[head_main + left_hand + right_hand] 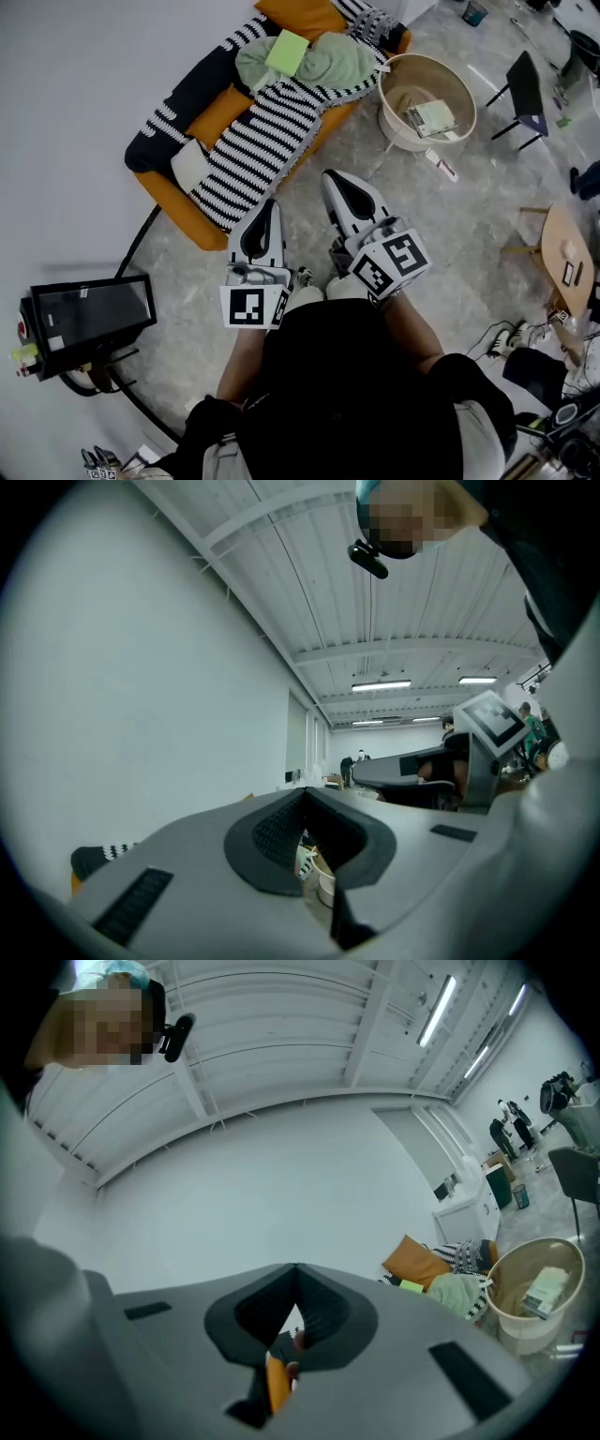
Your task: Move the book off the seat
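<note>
Our left tool (269,208) has its jaws pressed together with nothing between them, and our right tool (333,180) is closed and empty too. Both hang side by side over the floor just in front of the sofa (176,204), their tips aimed toward it. A striped blanket (267,131) is draped across the sofa's seat, and farther along the seat lies a crumpled green cloth (323,58). The book (287,52), pale green, rests on that cloth, well apart from both tools. A round tub (397,134) stands on the floor just beside the sofa's far end, and a dark monitor (89,314) sits off the sofa's near end.
</note>
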`<state>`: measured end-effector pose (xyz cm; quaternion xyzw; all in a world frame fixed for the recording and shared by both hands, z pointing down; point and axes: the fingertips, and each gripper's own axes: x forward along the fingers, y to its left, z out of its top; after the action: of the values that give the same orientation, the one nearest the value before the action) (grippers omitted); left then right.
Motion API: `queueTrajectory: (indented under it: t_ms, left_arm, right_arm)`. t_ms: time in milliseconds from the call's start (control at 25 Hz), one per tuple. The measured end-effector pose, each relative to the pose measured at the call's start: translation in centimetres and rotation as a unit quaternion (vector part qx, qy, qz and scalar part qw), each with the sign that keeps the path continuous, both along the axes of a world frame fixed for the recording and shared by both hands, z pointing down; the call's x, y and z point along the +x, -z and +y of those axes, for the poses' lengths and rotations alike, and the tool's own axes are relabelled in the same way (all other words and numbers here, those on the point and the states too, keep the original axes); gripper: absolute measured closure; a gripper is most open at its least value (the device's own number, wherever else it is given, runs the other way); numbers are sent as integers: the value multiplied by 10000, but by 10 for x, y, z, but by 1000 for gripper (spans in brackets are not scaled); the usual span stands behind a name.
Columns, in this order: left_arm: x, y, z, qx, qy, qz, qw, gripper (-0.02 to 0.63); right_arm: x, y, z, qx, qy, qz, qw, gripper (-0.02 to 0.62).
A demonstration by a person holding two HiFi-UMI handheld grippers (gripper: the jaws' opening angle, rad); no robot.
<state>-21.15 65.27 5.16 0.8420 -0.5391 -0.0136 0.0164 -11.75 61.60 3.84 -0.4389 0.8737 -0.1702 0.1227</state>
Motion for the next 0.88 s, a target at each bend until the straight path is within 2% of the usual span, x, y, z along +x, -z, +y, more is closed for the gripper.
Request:
queueTrajectory:
  t_ms: [200, 560, 880]
  left_arm:
    - [24, -5, 3, -18, -131, -75, 9999, 598]
    - [67, -14, 15, -22, -230, -7, 9997, 598]
    - [67, -13, -4, 2, -151, -31, 9999, 598]
  right_arm:
    - [19, 0, 8, 171, -29, 199, 9997, 581]
    - [52, -5, 14, 224, 86, 278, 9993, 581]
    - [56, -9, -3, 144, 117, 294, 9994, 580]
